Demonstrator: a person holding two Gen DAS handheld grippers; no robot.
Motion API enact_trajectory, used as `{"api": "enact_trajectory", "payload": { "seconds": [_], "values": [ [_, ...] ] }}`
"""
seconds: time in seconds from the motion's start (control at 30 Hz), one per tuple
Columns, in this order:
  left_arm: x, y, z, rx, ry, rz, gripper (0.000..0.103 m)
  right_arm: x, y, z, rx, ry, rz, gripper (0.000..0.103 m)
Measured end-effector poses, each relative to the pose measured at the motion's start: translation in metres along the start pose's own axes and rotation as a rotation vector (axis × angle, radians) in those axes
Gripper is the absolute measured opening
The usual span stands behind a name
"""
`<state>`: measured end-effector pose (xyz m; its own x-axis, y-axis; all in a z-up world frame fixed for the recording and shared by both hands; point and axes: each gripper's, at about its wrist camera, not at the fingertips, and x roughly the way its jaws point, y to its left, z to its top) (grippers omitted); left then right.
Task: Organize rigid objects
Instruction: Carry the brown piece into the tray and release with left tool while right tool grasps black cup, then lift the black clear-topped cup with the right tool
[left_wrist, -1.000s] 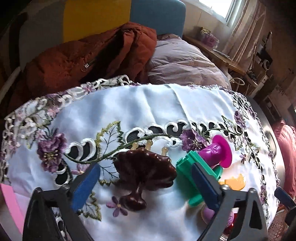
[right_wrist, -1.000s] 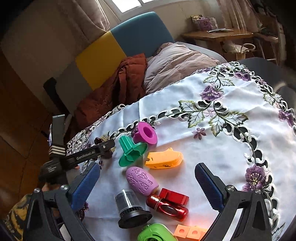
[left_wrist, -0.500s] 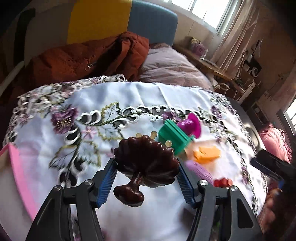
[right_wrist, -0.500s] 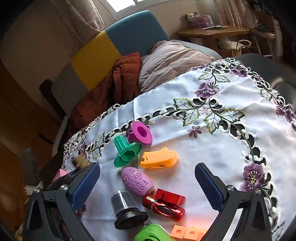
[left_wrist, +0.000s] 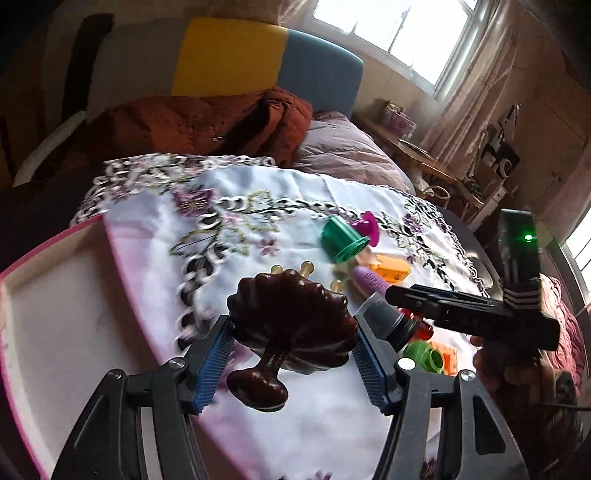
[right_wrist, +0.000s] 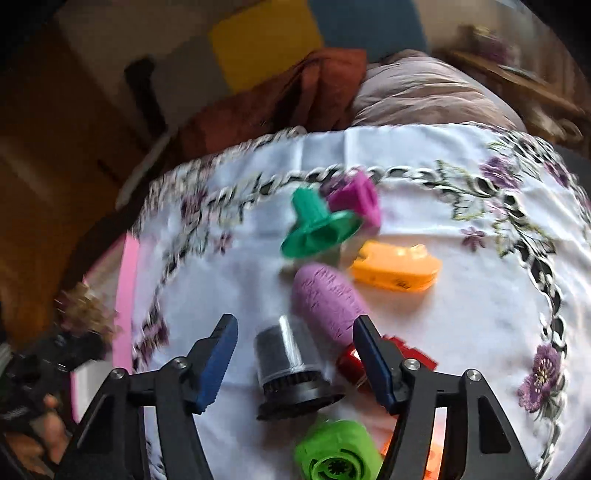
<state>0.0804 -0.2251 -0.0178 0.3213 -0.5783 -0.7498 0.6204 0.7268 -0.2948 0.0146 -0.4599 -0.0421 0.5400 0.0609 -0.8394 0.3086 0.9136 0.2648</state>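
- Lifted off the surface, the brown massager (left_wrist: 291, 325) hangs clenched in the left claw (left_wrist: 291, 354) beside the pink tray (left_wrist: 55, 317).
- Right claw (right_wrist: 295, 354) is closing around the black cap (right_wrist: 291, 365), not yet gripping; purple roller (right_wrist: 328, 299) crowds it.

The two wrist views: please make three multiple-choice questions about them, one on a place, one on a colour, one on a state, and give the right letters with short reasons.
1. Where is the pink tray in the left wrist view?
A. left of the tablecloth
B. on the sofa
C. under the orange clip

2. What colour is the flanged piece lying against the magenta spool?
A. red
B. green
C. yellow

3. What is the left gripper doing?
A. gaping with nothing in it
B. clamped on the dark brown comb
C. clamped on the purple case

Answers:
1 A: the tray's rim meets the tablecloth at the left edge.
2 B: its body is plainly green.
3 B: both blue pads press the dark brown comb.
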Motion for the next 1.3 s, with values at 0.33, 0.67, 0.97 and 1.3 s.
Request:
{"api": "enact_trajectory", "payload": {
  "seconds": [0.33,0.67,0.97,1.3],
  "values": [
    [-0.056,0.078,-0.030,-0.113,-0.038,0.086,0.065,0.040,0.024,-0.018,-0.145,0.142,-0.089,0.054],
    [-0.054,0.177,-0.019,-0.213,0.000,0.219,0.065,0.049,0.035,-0.027,-0.207,0.176,-0.082,0.044],
    [-0.027,0.215,-0.008,-0.239,0.053,0.316,0.065,0.053,0.039,-0.027,-0.242,0.180,-0.126,0.044],
    [-0.047,0.219,-0.008,-0.240,-0.006,0.364,0.083,0.054,0.041,-0.027,-0.261,0.177,-0.148,0.044]
  ]
}}
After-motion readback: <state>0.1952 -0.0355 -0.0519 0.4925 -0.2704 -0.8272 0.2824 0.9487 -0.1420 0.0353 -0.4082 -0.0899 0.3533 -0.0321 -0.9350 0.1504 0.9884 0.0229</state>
